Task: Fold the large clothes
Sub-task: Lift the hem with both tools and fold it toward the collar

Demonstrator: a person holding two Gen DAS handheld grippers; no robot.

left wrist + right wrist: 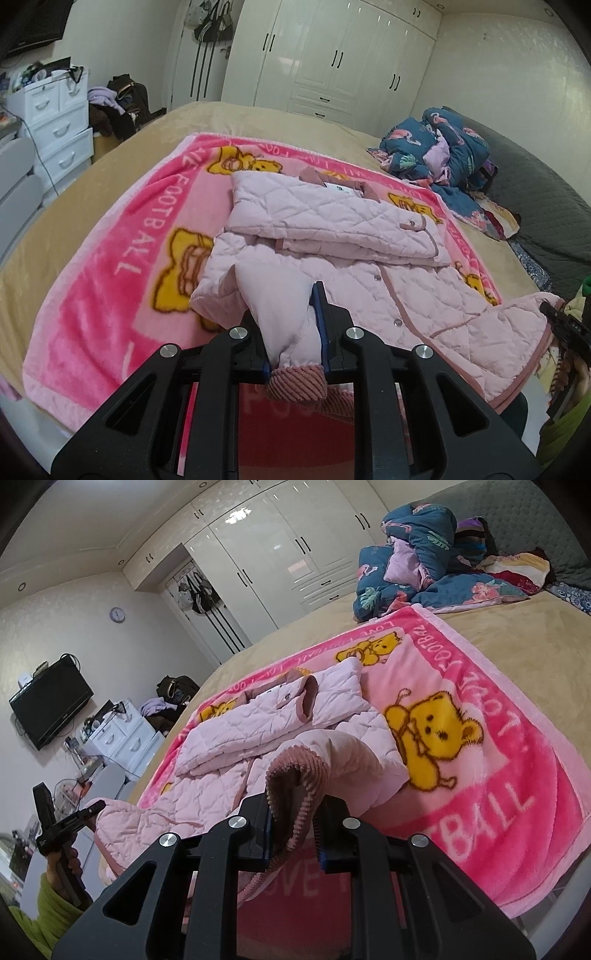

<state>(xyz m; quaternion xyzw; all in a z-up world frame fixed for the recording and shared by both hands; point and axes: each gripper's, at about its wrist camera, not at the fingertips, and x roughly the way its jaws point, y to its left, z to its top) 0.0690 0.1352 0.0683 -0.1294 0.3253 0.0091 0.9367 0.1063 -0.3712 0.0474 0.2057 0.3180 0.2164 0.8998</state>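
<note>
A pale pink quilted jacket lies on a pink bear-print blanket on the bed, its sleeves folded across the chest. My left gripper is shut on the jacket's hem corner, which has dusty-pink ribbed trim, and holds it just above the blanket's near edge. My right gripper is shut on the other hem corner, also lifted. The jacket and blanket show in the right wrist view. Each gripper shows at the other view's edge, the right one and the left one.
A crumpled blue floral quilt lies at the bed's far side near a grey headboard. White drawers and piled clothes stand left of the bed. White wardrobes line the back wall. A TV hangs on the wall.
</note>
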